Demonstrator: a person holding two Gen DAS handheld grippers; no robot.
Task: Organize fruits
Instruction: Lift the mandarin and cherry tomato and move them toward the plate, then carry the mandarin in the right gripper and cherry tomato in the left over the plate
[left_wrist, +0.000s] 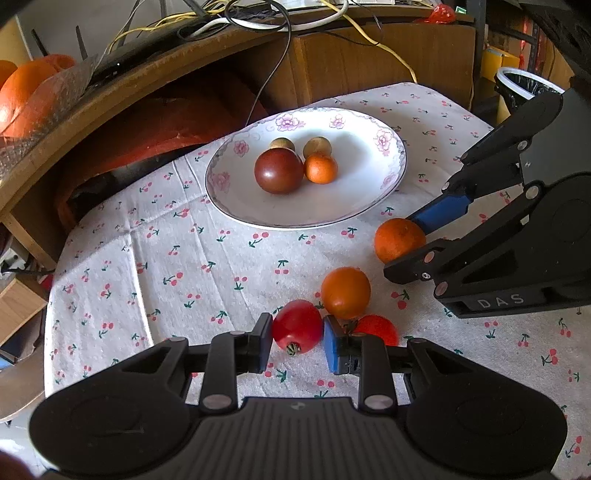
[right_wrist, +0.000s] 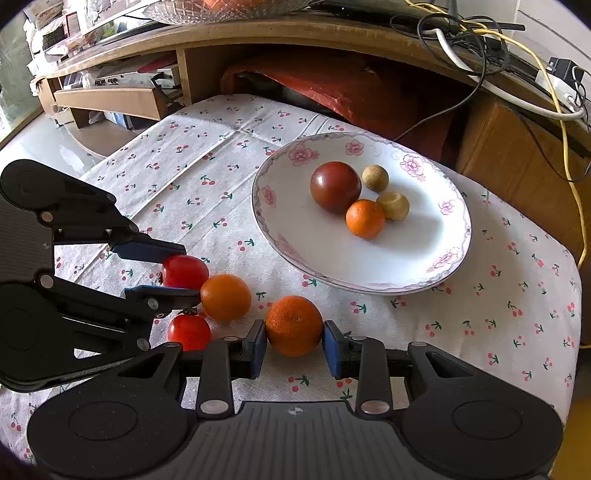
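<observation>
The left hand-held gripper (left_wrist: 298, 341) had its pads either side of a red tomato (left_wrist: 297, 325) on the cloth-covered surface (left_wrist: 147, 258); pads looked touching or nearly so, can't tell if actually pinching. The right hand-held gripper (right_wrist: 294, 341) bracketed an orange (right_wrist: 294, 325) the same way, jaws spread w/ thin gaps each side, not clamped yet. Both fruits sat on the cloth, near the plate (right_wrist: 454, 254), which already held a dark tomato (right_wrist: 335, 186), a small orange (right_wrist: 365, 218) and two tan fruits. Risks: fruits are round & smooth, so an off-centre squeeze could pop one out and send it rolling off the surface. The left's inner finger sat touching or just beside a 2nd orange (left_wrist: 345, 292) and another tomato (left_wrist: 378, 328), so closing or lifting might nudge those. The two tools were close together, so lifting both at once could clash. Too hard a squeeze may bruise the tomato. Views: the right wrist showed the other tomato clear of the fingers & all four plate items unobstructed; the left wrist showed the red tomato's stem end and a bin (left_wrist: 524, 86) beyond the surface edge, unseen from the right.
</observation>
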